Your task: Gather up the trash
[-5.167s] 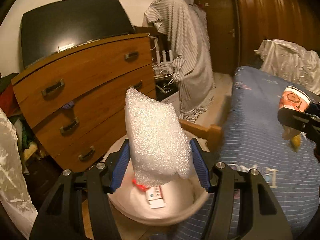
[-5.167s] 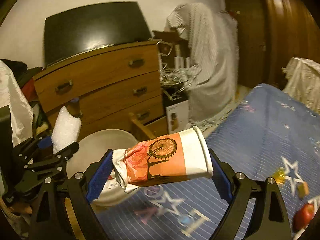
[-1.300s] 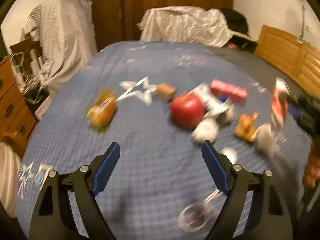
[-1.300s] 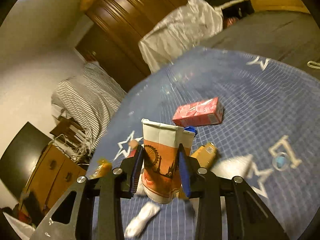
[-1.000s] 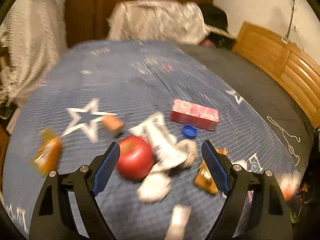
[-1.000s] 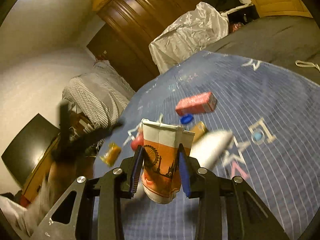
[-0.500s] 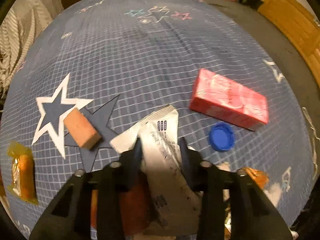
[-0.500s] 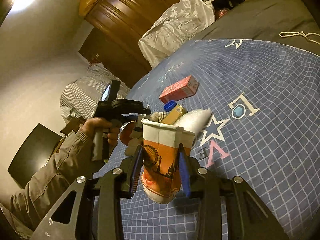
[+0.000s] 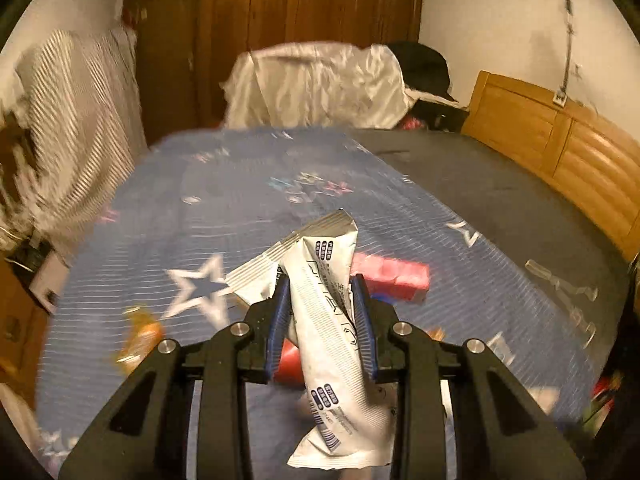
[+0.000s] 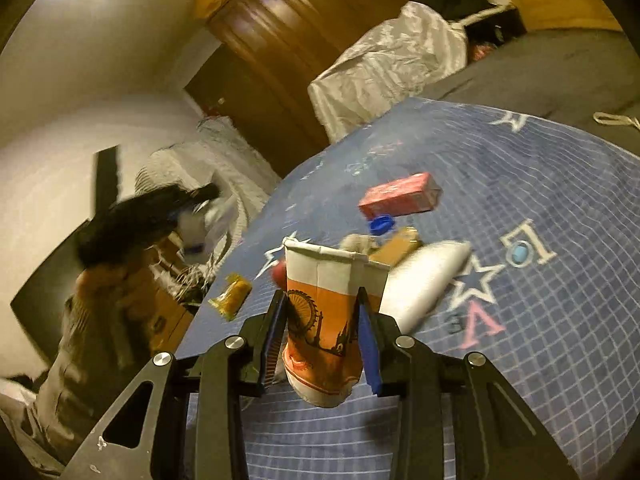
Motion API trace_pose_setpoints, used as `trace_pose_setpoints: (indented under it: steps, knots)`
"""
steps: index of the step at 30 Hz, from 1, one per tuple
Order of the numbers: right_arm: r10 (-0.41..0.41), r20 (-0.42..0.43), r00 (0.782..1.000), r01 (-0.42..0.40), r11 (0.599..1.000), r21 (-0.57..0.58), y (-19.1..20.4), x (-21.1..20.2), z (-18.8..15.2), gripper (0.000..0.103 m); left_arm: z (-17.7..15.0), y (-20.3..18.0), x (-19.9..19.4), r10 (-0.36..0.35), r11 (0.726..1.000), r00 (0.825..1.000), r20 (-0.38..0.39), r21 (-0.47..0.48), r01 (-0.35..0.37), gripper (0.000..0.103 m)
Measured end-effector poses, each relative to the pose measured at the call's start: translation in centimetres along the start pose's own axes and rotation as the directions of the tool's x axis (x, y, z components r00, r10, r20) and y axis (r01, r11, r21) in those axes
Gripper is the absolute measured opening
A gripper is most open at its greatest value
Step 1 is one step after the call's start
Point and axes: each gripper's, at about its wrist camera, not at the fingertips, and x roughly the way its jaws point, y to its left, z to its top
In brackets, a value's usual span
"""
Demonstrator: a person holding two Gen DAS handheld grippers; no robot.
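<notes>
Left hand-held gripper [image 9: 320, 312] has closed on, lifted wrapper [image 9: 332, 340]; right [image 10: 322, 336] clamps cup [image 10: 324, 320].

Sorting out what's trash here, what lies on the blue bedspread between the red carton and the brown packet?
In the right wrist view, a blue bottle cap lies between the red carton and the brown packet, on the bedspread.
</notes>
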Motion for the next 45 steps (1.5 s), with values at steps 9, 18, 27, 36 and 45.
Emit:
trace_pose_setpoints:
  steps: [9, 18, 27, 36, 45]
  knots:
    - [-0.056, -0.253, 0.966, 0.004, 0.98, -0.2, 6.1, 5.1, -5.0, 0.037, -13.4, 7.8, -5.8, 0.125, 0.988, 0.96, -0.251, -0.06, -0.145, 0.03]
    - [-0.194, -0.251, 0.948, 0.098, 0.932, -0.35, 8.3, 7.1, -8.6, 0.053, -19.4, 11.2, -4.2, 0.165, 0.977, 0.95, -0.265, -0.089, -0.194, 0.044]
    - [-0.255, -0.221, 0.941, 0.152, 0.904, -0.399, 8.2, 6.6, -9.6, 0.08, -21.2, 10.9, -6.3, 0.211, 0.963, 0.956, -0.206, -0.123, -0.239, 0.068]
    - [-0.27, -0.26, 0.927, 0.163, 0.916, -0.368, 7.2, 7.6, -10.2, 0.049, -22.7, 10.4, -5.7, 0.242, 0.957, 0.96, -0.144, -0.128, -0.26, 0.062]
    - [-0.216, -0.225, 0.95, 0.111, 0.909, -0.401, 10.4, 6.1, -9.9, 0.038, -22.2, 11.3, -8.7, 0.266, 0.949, 0.963, -0.05, -0.16, -0.271, 0.029]
